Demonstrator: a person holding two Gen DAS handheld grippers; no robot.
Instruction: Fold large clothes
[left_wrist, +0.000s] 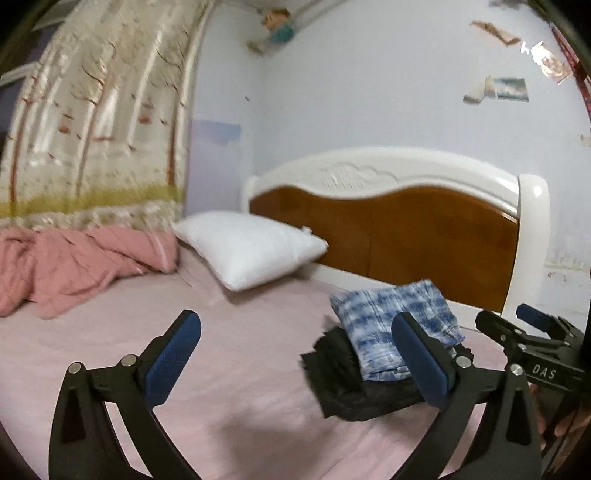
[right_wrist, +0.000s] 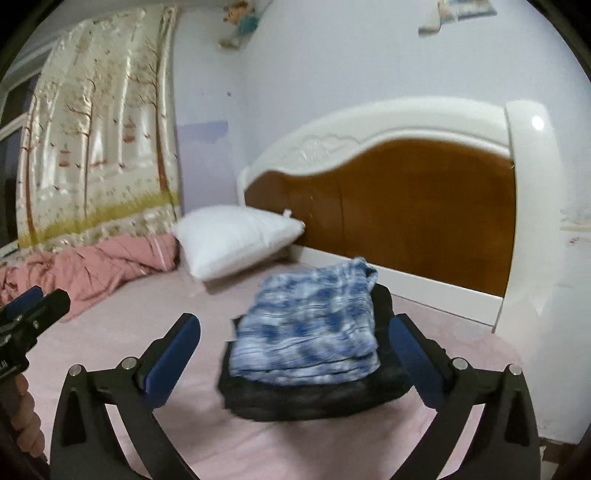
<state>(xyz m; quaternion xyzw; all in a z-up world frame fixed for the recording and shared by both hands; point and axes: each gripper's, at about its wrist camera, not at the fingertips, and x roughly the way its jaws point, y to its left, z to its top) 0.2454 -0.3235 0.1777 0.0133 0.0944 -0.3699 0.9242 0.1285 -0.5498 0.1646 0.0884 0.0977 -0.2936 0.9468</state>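
Left wrist view: we hold the left gripper (left_wrist: 295, 354) with jaws spread wide and nothing between the pads, above the pink sheet (left_wrist: 229, 354). The folded blue-and-white garment (left_wrist: 391, 325) lies on a folded black garment (left_wrist: 347, 387), the 2 stacked on the bed near the headboard (left_wrist: 388, 221). The right gripper (right_wrist: 295, 354) is equally wide and empty, the stack lying just ahead between its fingers without touching the pads. A white pillow (right_wrist: 232, 243) and a rumpled pink blanket (right_wrist: 99, 266) lie farther off by the curtain (right_wrist: 99, 147).
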